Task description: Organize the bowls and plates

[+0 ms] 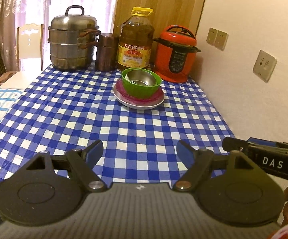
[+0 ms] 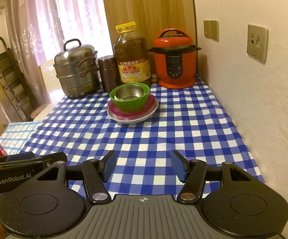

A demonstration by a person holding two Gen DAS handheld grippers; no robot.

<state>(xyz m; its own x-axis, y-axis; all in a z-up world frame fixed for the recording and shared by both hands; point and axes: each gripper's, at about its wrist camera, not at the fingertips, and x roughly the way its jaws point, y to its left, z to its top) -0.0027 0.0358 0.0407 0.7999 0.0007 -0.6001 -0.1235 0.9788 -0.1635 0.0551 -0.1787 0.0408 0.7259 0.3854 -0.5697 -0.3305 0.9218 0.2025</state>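
Left gripper (image 1: 140, 151) and right gripper (image 2: 143, 166) nearest, jaws apart, empty | stack (image 1: 139, 91) of steel bowl in green bowl on plates, straight ahead, well apart | both about equally near | cooker (image 1: 175, 53) behind

Open worktop in front, clutter at the back

Checked worktop (image 1: 124, 127) lies bare up to the stacked dishes (image 1: 139, 91); steamer pot (image 1: 72, 39), oil bottle (image 1: 136, 39) and cooker (image 1: 175, 55) line the rear.

Green bowl (image 1: 140, 88), pink plate (image 1: 128, 97), blue-white checked tablecloth (image 1: 104, 119), red cooker (image 1: 174, 53).
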